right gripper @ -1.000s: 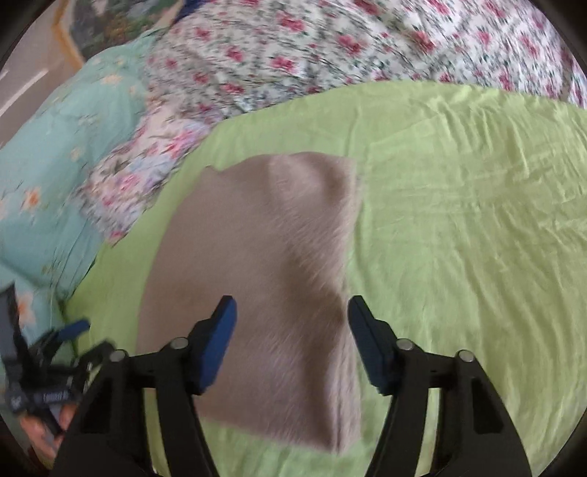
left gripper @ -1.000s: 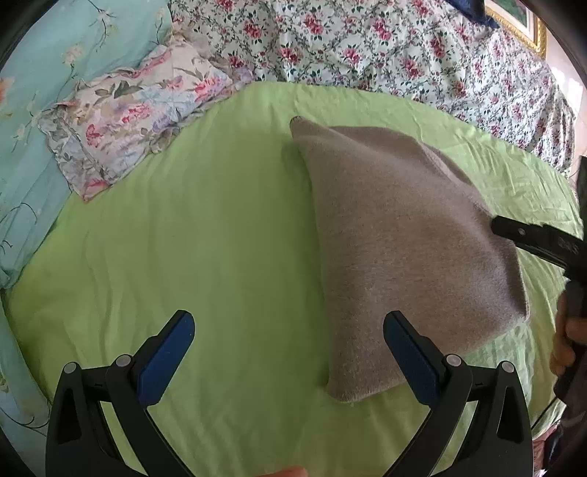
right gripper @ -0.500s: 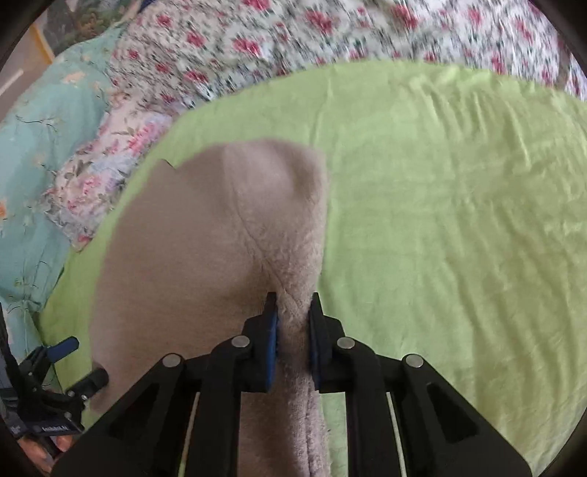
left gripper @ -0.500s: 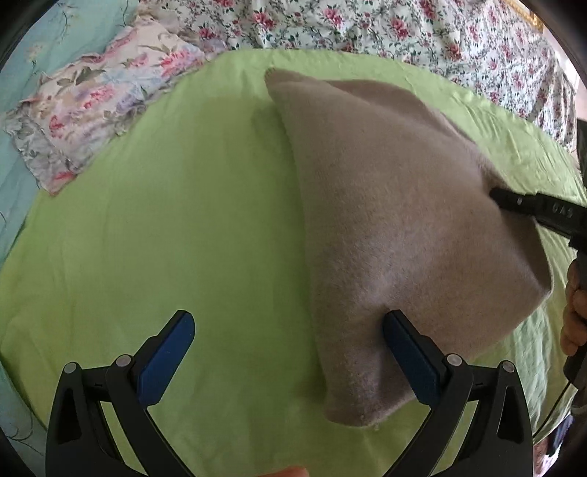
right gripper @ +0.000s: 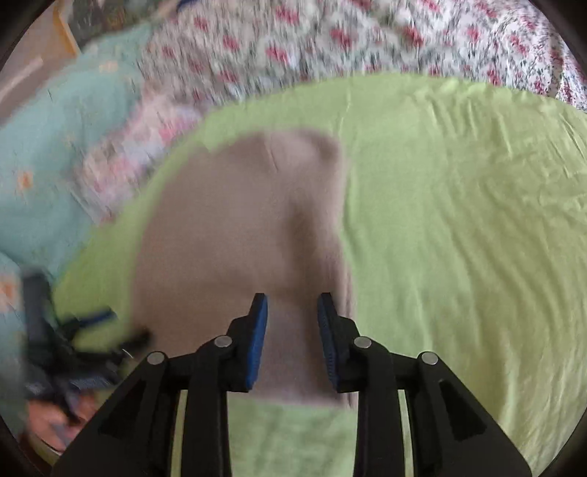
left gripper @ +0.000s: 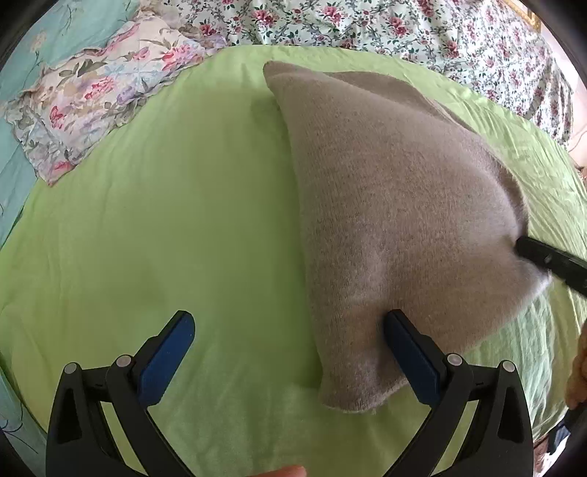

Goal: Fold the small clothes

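Green sheet (left gripper: 183, 220), one taupe garment (left gripper: 385, 220)

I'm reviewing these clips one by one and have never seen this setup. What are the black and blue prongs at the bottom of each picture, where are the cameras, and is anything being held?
There is no robot: a person holds a two-finger gripper in each hand, each carrying a fisheye camera that looks along its fingers. One picture comes from the left gripper, the other, blurred, from the right gripper. A folded grey-brown garment lies on a green sheet, with a floral pillow and flowered bedding behind. The left gripper is wide open, one finger at the garment's near corner. The right gripper's jaws are opening over the garment's edge; the pads look clear of it, so nothing seems held.
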Demonstrator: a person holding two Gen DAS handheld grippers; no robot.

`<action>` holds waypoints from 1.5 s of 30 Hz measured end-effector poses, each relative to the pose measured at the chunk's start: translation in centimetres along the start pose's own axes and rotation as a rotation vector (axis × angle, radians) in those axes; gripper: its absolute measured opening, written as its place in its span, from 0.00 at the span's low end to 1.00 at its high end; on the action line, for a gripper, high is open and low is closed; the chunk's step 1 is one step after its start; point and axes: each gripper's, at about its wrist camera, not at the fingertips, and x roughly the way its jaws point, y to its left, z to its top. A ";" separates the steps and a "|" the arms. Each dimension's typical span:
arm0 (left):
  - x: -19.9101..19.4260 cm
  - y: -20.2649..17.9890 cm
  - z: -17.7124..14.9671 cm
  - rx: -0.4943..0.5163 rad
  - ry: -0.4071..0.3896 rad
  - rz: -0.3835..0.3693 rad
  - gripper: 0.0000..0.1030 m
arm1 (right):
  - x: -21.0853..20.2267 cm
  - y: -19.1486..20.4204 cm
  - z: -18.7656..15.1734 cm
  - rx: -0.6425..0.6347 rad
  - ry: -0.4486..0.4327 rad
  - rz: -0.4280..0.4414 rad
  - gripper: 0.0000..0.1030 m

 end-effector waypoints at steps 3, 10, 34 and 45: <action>-0.7 0.1 -0.2 -0.002 0.001 0.001 1.00 | -0.5 -0.6 -0.4 0.038 -0.011 0.021 0.29; -4.7 -0.1 -1.1 0.014 -0.050 0.016 1.00 | -4.3 1.1 -0.6 -0.006 -0.062 0.021 0.48; -10.2 -1.0 -3.1 0.144 -0.105 0.073 1.00 | -8.3 4.6 -4.2 -0.188 -0.013 0.014 0.98; -10.5 -1.2 -1.4 0.155 -0.124 0.083 1.00 | -7.9 5.9 -2.4 -0.256 0.011 0.007 0.99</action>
